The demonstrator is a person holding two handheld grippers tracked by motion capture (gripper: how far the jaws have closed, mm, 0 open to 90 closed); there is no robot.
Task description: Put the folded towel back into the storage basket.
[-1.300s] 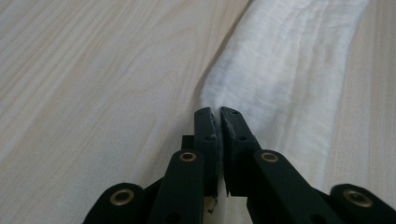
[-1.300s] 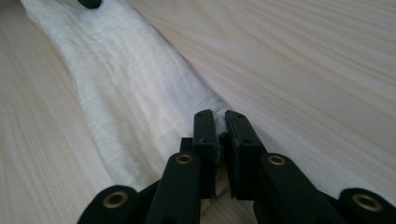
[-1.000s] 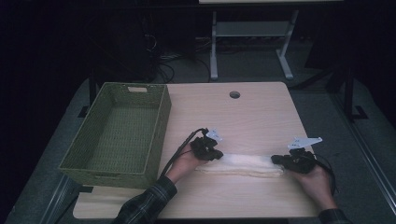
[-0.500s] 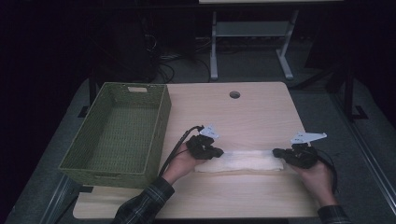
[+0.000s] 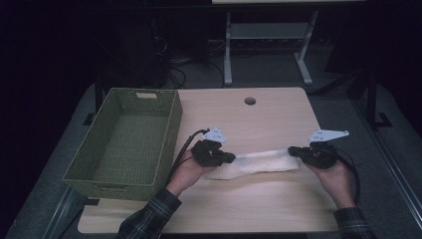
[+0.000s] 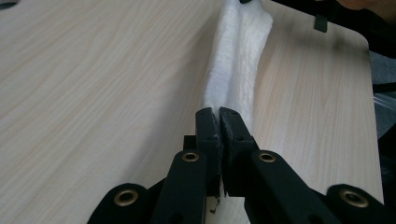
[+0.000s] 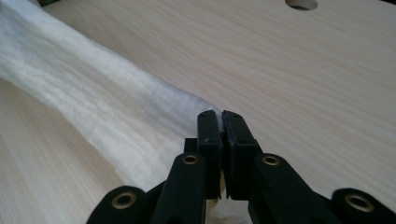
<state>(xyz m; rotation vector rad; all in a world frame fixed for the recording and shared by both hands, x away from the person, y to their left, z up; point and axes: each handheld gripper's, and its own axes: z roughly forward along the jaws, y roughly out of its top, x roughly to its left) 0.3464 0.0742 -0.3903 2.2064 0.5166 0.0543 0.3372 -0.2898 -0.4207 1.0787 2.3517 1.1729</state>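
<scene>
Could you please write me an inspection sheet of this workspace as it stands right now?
Surface: light wooden table with a round hole near its far edge.
Job's things: white cloth stretched in a long strip between the grippers; green woven basket at the table's left, nothing seen inside.
Clutter: nothing seen.
Grippers: left gripper shut on the cloth's left end; right gripper shut on its right end.
Cables: black cable trails from the left gripper, another from the right.
Surroundings: dark room, white stand behind the table.
</scene>
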